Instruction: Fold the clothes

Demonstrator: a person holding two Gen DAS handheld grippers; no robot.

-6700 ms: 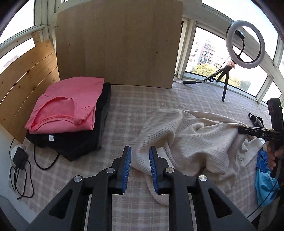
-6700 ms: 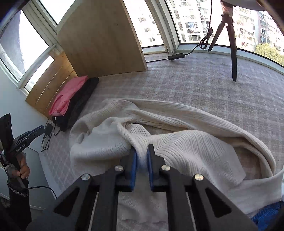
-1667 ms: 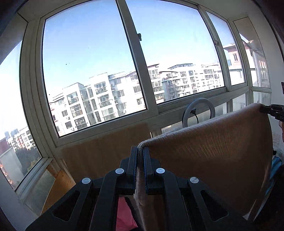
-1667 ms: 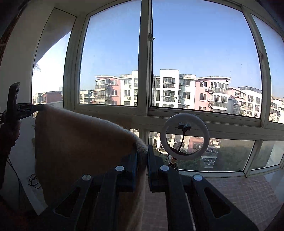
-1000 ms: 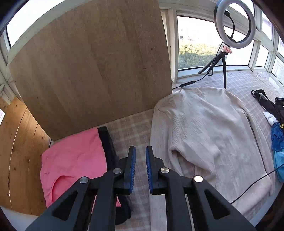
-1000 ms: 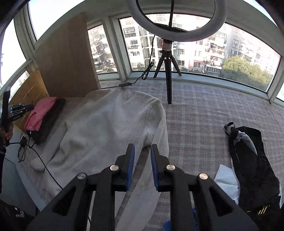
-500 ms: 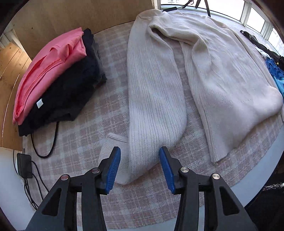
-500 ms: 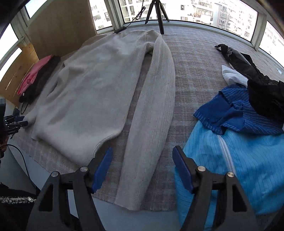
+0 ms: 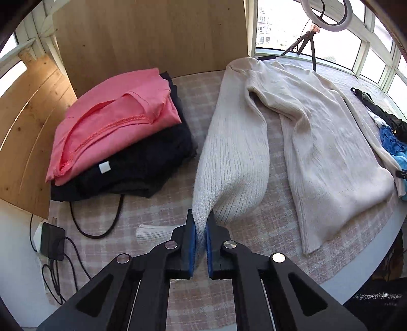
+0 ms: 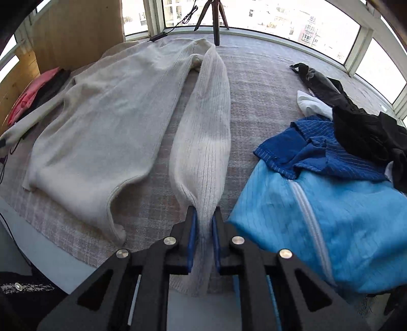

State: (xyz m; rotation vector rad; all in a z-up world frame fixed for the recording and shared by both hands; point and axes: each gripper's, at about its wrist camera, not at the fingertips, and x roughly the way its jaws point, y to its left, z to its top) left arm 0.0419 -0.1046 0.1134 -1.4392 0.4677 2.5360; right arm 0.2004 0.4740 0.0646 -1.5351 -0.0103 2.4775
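Cream sweater (image 9: 318, 132): ribbed knit, soft and thick, spread flat with its body lying lengthwise on the checked woven cover (image 9: 157, 211); the collar end points toward the window, the hem toward you.

Left sleeve (image 9: 234, 163): long ribbed tube, bulging and lifted off the cover near its cuff end. Your left gripper (image 9: 200, 244) has its blue-padded fingers pressed together on this sleeve, pinching the knit between them; the black arms reach in low from the near edge, aimed along the sleeve.

Right sleeve (image 10: 206, 132): same rib, running straight down beside the sweater's body. Your right gripper (image 10: 203, 242) pinches it near the cuff, pads closed on the fabric, with the loose cuff hanging below the fingers.

Left of the sweater: a folded pink garment (image 9: 112, 119), smooth jersey with a stitched edge, stacked on a folded black garment (image 9: 142, 163). A wooden board (image 9: 152, 33) stands behind them.

Right of the sweater: an unfolded heap with a light blue fleecy piece (image 10: 330, 224), a dark blue striped piece (image 10: 318, 152) and black cloth (image 10: 361, 129).

Beyond the sweater's collar: a tripod (image 10: 213, 15).
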